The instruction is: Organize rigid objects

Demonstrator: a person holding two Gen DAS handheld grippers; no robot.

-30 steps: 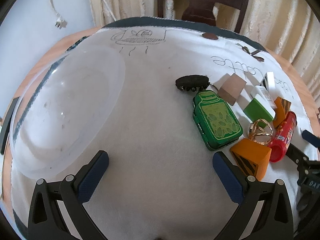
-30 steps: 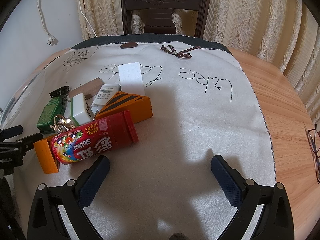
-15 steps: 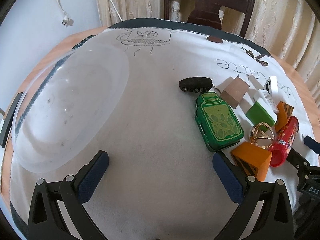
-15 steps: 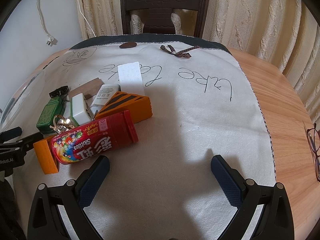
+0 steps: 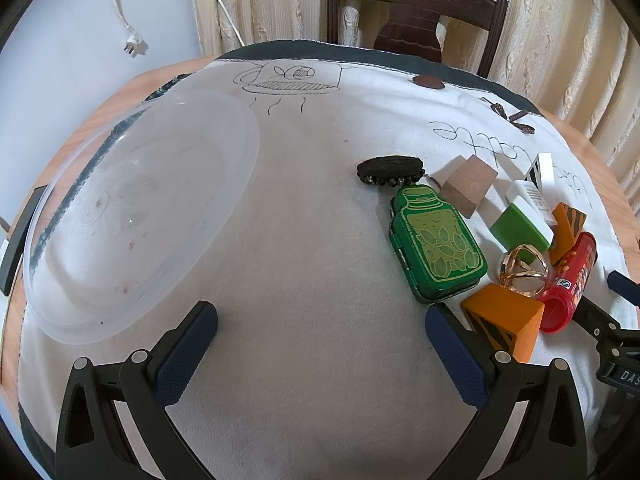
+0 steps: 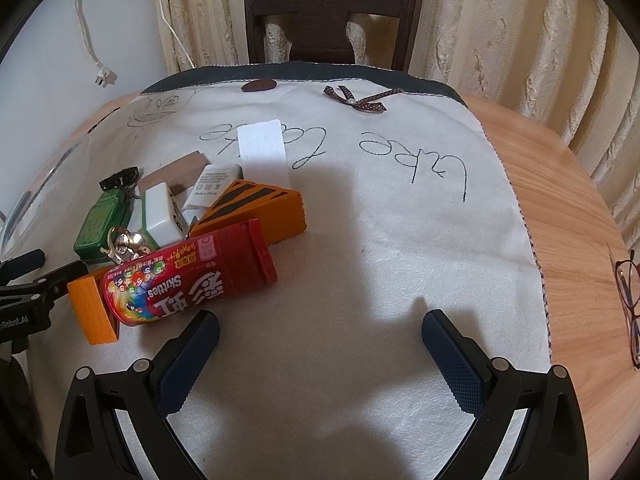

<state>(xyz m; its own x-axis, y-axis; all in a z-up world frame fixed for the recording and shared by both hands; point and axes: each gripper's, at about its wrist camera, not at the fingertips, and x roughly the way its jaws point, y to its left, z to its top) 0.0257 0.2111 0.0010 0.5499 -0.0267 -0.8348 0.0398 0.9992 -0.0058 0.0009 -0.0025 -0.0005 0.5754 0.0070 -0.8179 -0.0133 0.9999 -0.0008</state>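
Cloth-covered tabletop (image 6: 400, 264) carried clutter by clear bowl (image 5: 132, 216). Both tools — left tool (image 5: 320, 334), right tool (image 6: 320, 342) — hung wide, empty. Skittles tube (image 6: 180, 280) lay near right tool — likely light, stiff, slick; grip mid-barrel across width.

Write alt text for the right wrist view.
The open right gripper hovers empty over a white embroidered tablecloth, with a red Skittles tube lying just ahead to its left among orange blocks, a green tin and other small items. Eyeglasses rest at the table's right edge.
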